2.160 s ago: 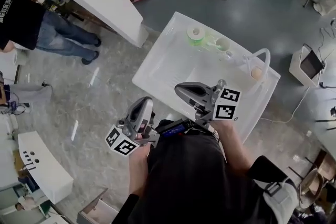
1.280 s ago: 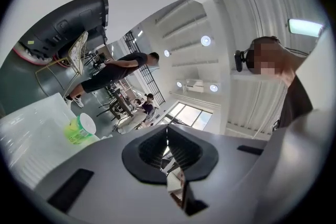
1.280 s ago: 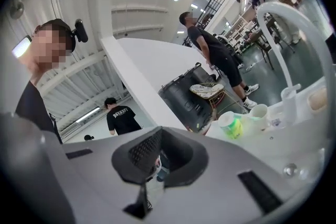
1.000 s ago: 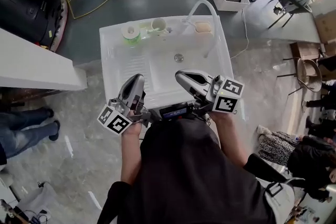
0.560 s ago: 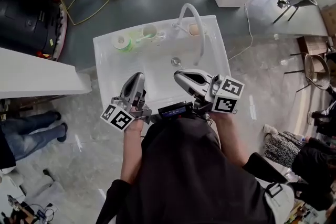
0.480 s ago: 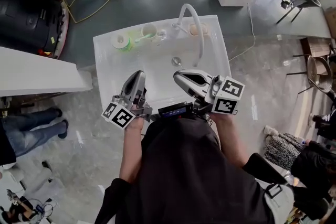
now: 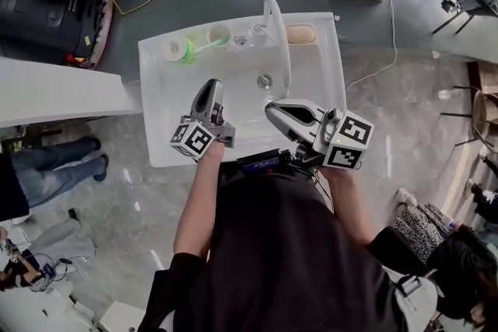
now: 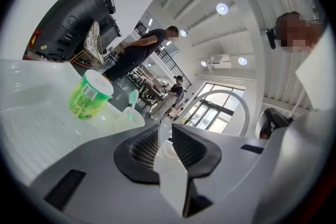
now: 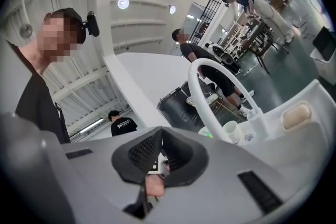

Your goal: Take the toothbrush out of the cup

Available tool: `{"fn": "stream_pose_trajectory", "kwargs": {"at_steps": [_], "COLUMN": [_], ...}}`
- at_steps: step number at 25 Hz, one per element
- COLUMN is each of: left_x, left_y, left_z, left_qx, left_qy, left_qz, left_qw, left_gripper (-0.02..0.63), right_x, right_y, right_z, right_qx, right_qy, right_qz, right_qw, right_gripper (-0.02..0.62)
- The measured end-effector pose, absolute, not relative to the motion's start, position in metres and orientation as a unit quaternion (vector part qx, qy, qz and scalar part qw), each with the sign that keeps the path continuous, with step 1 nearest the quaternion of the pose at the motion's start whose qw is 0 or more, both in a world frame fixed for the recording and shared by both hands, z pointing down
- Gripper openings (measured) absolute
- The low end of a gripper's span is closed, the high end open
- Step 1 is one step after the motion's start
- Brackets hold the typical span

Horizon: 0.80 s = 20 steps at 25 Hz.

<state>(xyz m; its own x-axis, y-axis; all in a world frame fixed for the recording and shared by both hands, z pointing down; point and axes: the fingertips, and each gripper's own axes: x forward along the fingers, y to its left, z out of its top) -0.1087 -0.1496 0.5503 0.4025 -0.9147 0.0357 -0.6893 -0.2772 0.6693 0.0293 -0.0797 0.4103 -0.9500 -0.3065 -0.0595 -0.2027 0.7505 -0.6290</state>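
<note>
1. Your toothbrush point(image 8: 132, 99) is pale mint green. It stands head-up in the white cup point(image 8: 131, 119) on the sink's point(image 7: 156, 101) back ledge, with the green container point(image 8: 88, 95) just beside the cup.
2. The cup sits between that container and the white arched faucet point(image 7: 278, 35).
3. Your left gripper point(image 7: 210, 84) is empty, its jaws drawn to a thin slit.
4. Your right gripper point(image 7: 271, 106) is closed on nothing.
5. Half a second ago your left gripper sat at the sink's near rim. It now reaches over the basin, while the right one has stayed near that rim and the toothbrush remains in the cup.
</note>
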Motion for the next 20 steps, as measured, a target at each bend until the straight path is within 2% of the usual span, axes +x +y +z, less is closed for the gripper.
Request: {"fn": "stream_pose_trajectory", "kwargs": {"at_steps": [4, 20], "left_x": [-0.111, -0.134], "left_y": [-0.181, -0.263], "left_z": [0.581, 0.596], "left_qx": [0.760, 0.710], "left_qy": [-0.551, -0.627], "left_qz": [-0.164, -0.170], "left_qw": [0.304, 0.270], "left_gripper": [0.095, 0.103], "right_x": [0.053, 0.050], "right_y": [-0.090, -0.092], "right_z": [0.398, 0.387], "right_qx": [-0.162, -0.215], "right_qy": [0.933, 0.929], "right_qz": [-0.313, -0.299], "right_qw": [0.075, 0.040], "right_gripper": [0.006, 0.006]}}
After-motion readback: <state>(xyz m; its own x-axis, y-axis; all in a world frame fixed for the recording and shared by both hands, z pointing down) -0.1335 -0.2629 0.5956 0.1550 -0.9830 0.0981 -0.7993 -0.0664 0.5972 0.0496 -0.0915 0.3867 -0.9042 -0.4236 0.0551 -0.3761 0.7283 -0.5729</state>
